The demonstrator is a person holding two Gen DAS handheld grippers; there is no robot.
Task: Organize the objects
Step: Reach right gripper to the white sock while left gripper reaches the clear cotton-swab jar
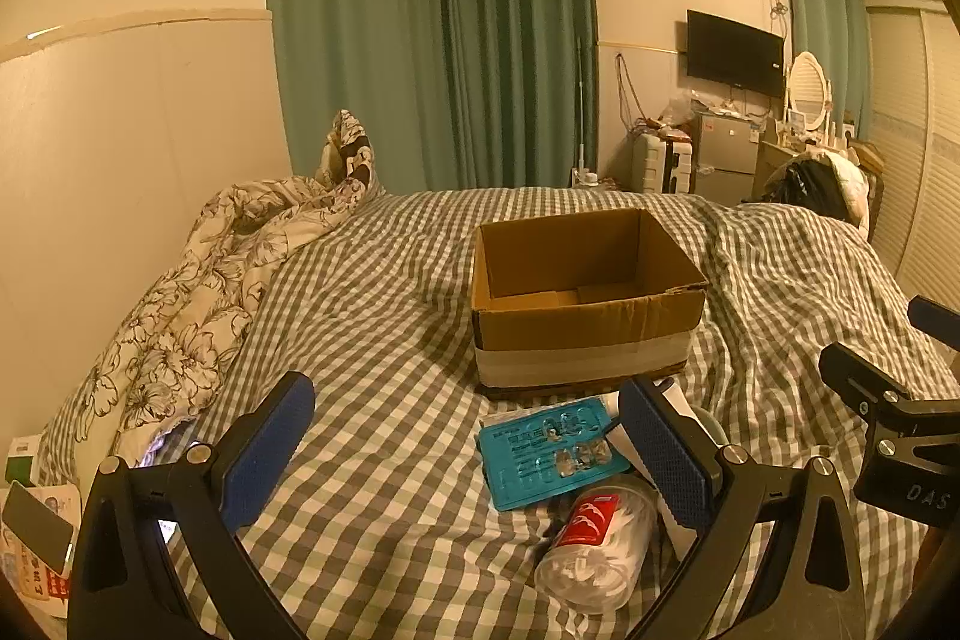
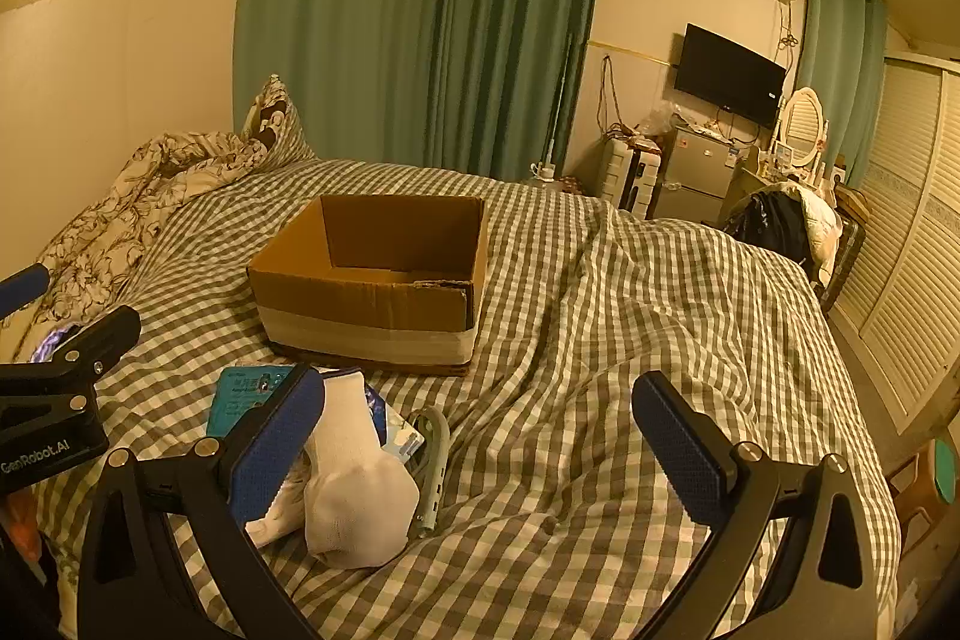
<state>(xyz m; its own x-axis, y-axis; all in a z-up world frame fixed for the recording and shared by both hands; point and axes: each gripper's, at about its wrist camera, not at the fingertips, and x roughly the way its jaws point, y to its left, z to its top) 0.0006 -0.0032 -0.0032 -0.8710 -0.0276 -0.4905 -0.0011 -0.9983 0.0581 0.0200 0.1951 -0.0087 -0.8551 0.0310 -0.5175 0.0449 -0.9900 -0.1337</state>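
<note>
An open, empty cardboard box (image 1: pixel 585 292) stands on the checked bed; it also shows in the right wrist view (image 2: pixel 372 280). In front of it lies a pile: a teal blister pack (image 1: pixel 546 451), a clear plastic tub with a red label (image 1: pixel 600 544), a white sock (image 2: pixel 354 484) and a grey-green clip-like object (image 2: pixel 435 454). My left gripper (image 1: pixel 468 451) is open and empty, just left of the pile. My right gripper (image 2: pixel 480 448) is open and empty, its left finger beside the sock.
A floral duvet (image 1: pixel 198 292) is bunched at the bed's left side. A phone and papers (image 1: pixel 36 538) lie at the left edge. Green curtains, a TV, a fridge and a dresser stand beyond the bed. Louvred wardrobe doors (image 2: pixel 900 280) line the right.
</note>
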